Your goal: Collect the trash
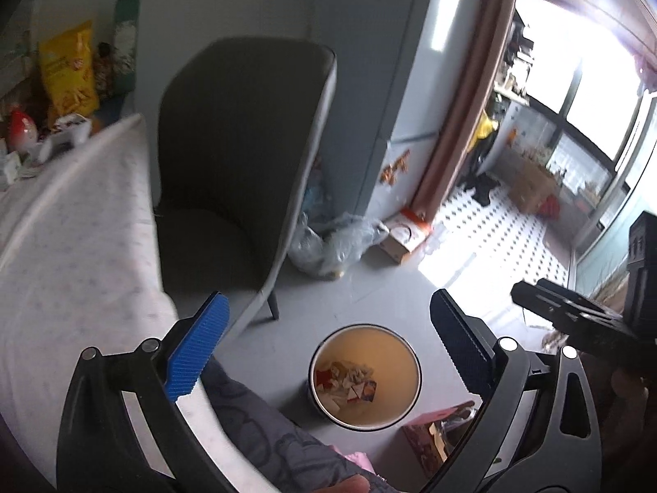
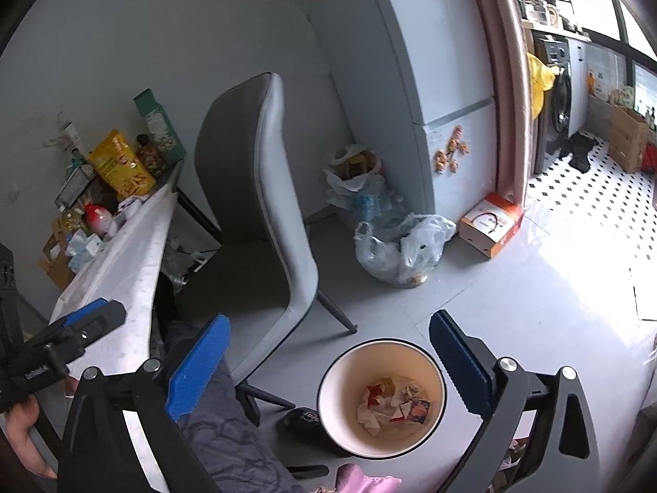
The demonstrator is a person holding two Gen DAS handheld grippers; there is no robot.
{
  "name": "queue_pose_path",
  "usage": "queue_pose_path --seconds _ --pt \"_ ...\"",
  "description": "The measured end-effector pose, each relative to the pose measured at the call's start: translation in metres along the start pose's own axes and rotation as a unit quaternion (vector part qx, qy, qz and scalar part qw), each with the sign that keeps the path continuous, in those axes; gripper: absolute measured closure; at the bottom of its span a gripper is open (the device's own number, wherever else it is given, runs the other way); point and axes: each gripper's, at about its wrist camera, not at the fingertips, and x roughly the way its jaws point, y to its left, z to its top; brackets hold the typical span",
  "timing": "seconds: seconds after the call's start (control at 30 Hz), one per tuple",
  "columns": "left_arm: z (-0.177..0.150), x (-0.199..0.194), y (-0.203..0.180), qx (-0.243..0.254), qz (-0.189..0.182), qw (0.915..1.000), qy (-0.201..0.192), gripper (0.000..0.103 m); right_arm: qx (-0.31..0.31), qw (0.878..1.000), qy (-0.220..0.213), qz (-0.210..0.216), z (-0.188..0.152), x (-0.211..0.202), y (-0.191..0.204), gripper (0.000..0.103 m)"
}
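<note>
Bin (image 2: 382, 398) on grey floor (image 2: 513, 287)

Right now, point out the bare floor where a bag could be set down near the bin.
Bare grey floor lies between the round white waste bin and the clear plastic bag, running right into the sunlit patch. It is crowded behind the grey upholstered chair, where bags pile against the pale blue fridge, and by the orange-and-white cardboard box.

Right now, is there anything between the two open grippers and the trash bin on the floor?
Nothing visible. Left hand-held gripper and right hand-held gripper hang open above the bin, its mouth uncovered, with paper scraps inside.
</note>
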Motion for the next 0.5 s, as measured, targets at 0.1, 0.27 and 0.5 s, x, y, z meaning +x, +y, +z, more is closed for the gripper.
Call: queue_pose_path --seconds 0.1,0.27,0.5 --pt "0.002 -0.026 0.011 -0.016 0.003 0.9995 -0.027 0.006 -0.017 1.000 -0.003 0.008 0.001 -0.010 0.019 0.008" --pt "0.001 -0.071 0.026 -0.031 0.013 0.9973 -0.065 0.006 -0.043 0.999 -0.014 0.022 0.003 -0.031 0.052 0.008" --pt "-0.009 -0.125 0.052 -0.056 0.029 0.9921 -0.108 0.006 -0.080 0.996 -0.024 0.040 0.001 -0.056 0.094 0.008"
